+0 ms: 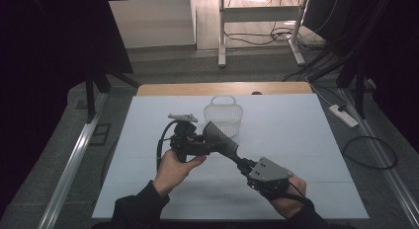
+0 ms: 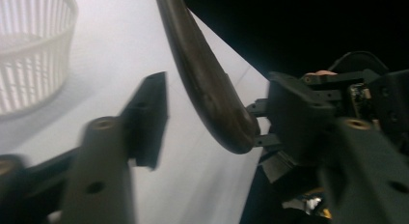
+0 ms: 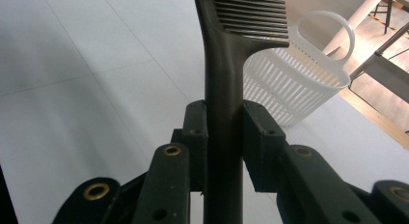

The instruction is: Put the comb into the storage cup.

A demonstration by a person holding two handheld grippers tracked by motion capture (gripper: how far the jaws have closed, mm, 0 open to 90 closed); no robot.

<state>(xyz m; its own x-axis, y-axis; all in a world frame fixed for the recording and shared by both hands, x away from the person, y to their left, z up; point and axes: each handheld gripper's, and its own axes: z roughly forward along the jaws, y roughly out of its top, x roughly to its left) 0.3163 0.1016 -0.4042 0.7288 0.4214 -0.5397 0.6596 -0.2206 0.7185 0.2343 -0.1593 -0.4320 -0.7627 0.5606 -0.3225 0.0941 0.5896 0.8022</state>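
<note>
The right gripper [image 3: 225, 137] is clamped on the handle of a dark comb [image 3: 226, 84]: in the right gripper view both black pads press against the handle from either side, and the toothed head rises straight beyond the fingertips. In the high view the comb [image 1: 221, 138] runs up and left from the right gripper [image 1: 243, 166] toward the left gripper [image 1: 207, 144], which meets it near its head. In the left gripper view the left gripper [image 2: 217, 113] has its jaws standing apart, with the rounded dark end of the comb [image 2: 212, 98] lying between them. The far pad sits just beside or against it, I cannot tell which, and the near pad stands clear, so there is no firm grip. A white slatted basket [image 1: 223, 115] stands on the pale table [image 1: 296, 140] just beyond both sets of fingertips, upright with its loop handle at the far side.
</note>
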